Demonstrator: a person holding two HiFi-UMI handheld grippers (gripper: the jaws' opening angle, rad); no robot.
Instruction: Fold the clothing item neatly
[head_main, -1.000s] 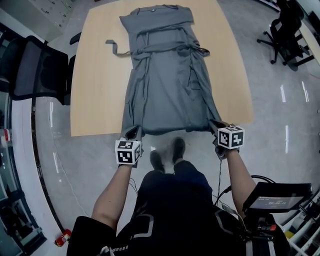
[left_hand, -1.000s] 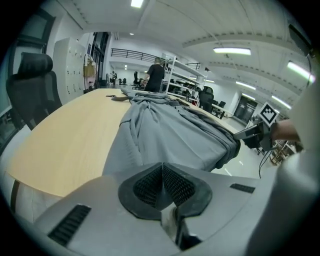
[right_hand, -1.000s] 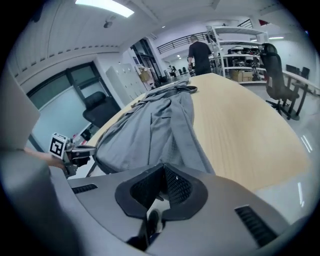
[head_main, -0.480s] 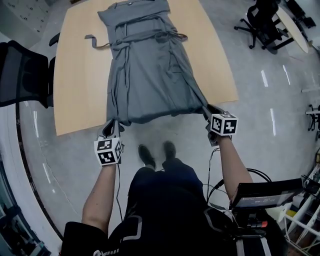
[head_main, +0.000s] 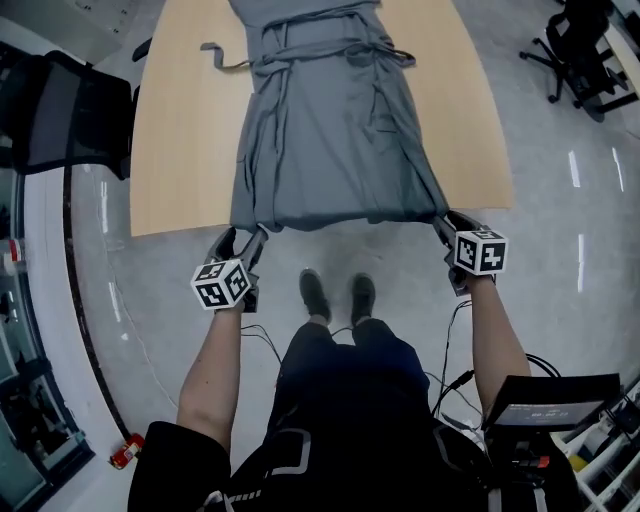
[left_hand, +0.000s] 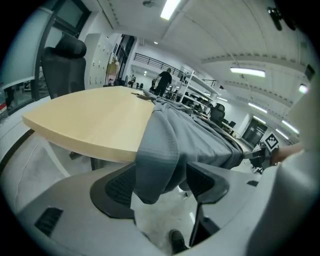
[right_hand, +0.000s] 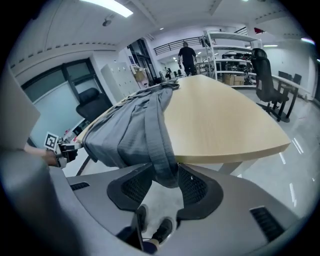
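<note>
The grey dress (head_main: 330, 130) lies spread flat on the bench (head_main: 180, 150) ahead of both tools, with its hem overhanging the edge nearest them. The laying-out looks done, and no fold is made yet. The left tool (head_main: 242, 240) has just been opening and stands wide, a hem corner hanging loose between its jaws. The right tool (head_main: 447, 224) has been opening too, its corner slack between its jaws.

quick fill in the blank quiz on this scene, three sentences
The garment spread on the table is ___ in colour. A black office ___ stands at the table's left side in the head view. Just past the table's near edge, the person's two ___ show on the floor.
Missing words: gray; chair; shoes.
</note>
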